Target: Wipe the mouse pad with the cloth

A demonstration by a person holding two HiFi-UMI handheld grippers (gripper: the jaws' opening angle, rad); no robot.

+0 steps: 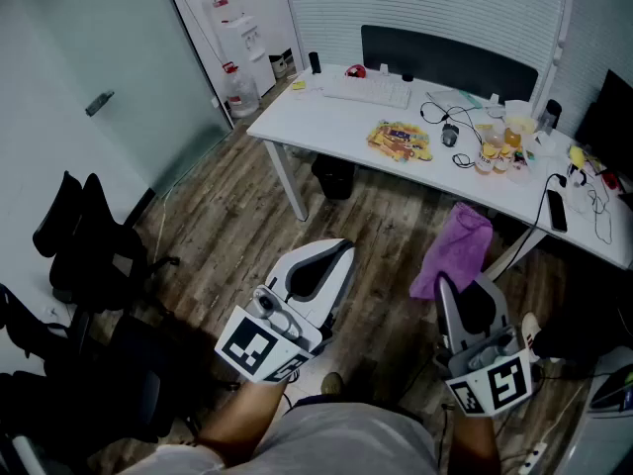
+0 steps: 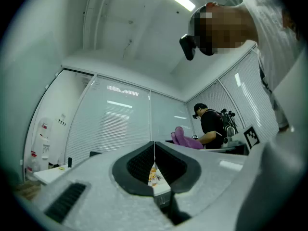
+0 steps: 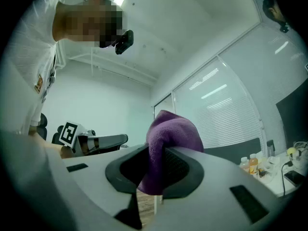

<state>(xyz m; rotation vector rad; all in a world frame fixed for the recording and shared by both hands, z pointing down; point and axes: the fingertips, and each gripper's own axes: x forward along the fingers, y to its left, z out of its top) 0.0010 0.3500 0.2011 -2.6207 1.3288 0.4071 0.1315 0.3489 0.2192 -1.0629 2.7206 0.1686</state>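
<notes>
Closest to the person, the left gripper (image 1: 334, 255) has its jaws pressed together with nothing between them; its own view shows the pads meeting in a thin seam. The right gripper (image 1: 453, 290) is clamped on a purple cloth (image 1: 455, 250), pinched by one fold, with most of the fabric bunched loose above the jaws. Both are held over the wooden floor (image 1: 237, 216), well apart from the white desk (image 1: 326, 117).

On the desk lie a keyboard (image 1: 366, 90), a yellow printed flat item (image 1: 401, 140), a corded mouse (image 1: 450, 137), a cluster of small bottles (image 1: 493, 156) and a phone (image 1: 555, 210). No mouse pad can be picked out with certainty; whether the yellow item is it cannot be told. Wiping has not begun.

The likely trouble is the clutter. A sweep near the mouse could catch its cable or tip the bottles standing just beside it. The cloth, gripped by only one fold, may drag out of the jaws under pressure, and an unsteadied pad may slide.
</notes>
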